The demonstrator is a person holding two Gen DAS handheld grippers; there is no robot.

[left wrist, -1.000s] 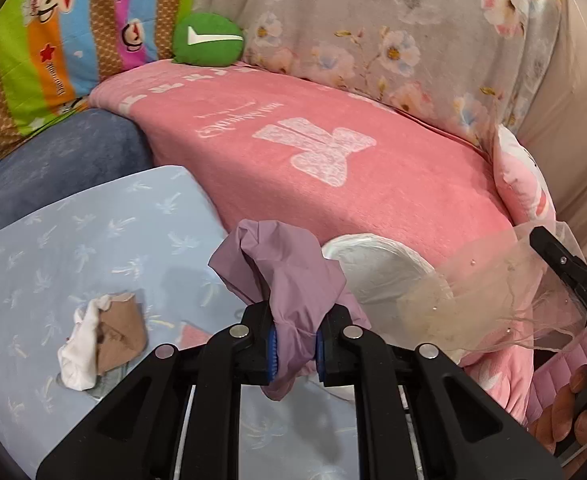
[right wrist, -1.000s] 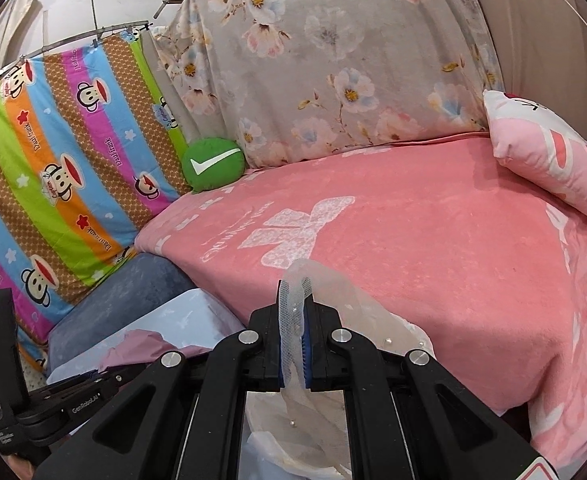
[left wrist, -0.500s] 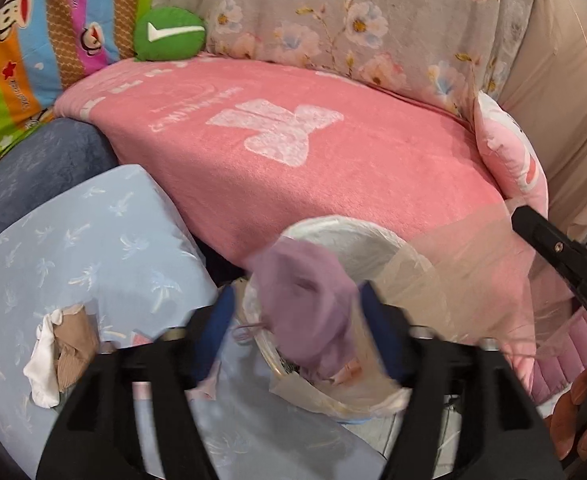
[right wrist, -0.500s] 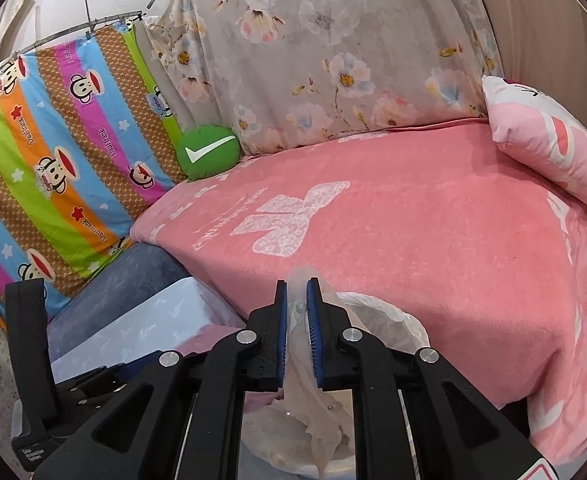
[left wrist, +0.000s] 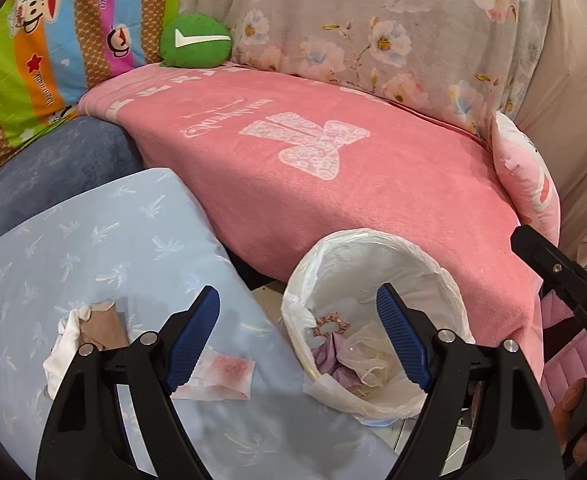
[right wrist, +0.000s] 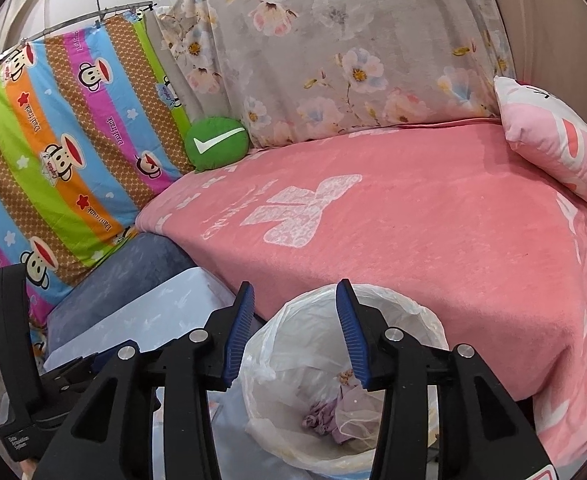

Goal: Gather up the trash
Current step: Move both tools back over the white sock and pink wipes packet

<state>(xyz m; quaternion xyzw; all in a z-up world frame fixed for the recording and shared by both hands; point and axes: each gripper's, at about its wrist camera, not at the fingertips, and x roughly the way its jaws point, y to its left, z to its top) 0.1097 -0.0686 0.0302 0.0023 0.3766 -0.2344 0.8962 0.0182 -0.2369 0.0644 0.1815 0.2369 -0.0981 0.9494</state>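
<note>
One lined bin (left wrist: 373,256) lower centre, below pink blanket (left wrist: 333,168); inside: purple cloth (left wrist: 329,356), sheer netting (left wrist: 369,352), scrunchie (left wrist: 331,322). Left gripper (left wrist: 297,336) and right gripper (right wrist: 291,328) both opening, nothing between. Left view only: crumpled tissue (left wrist: 221,372), sock wad (left wrist: 85,332) on blue sheet (left wrist: 105,240).

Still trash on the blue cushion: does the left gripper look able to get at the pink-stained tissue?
Probably yes: the left gripper is empty, its jaws opening, and the tissue lies uncovered on the cushion just below.
</note>
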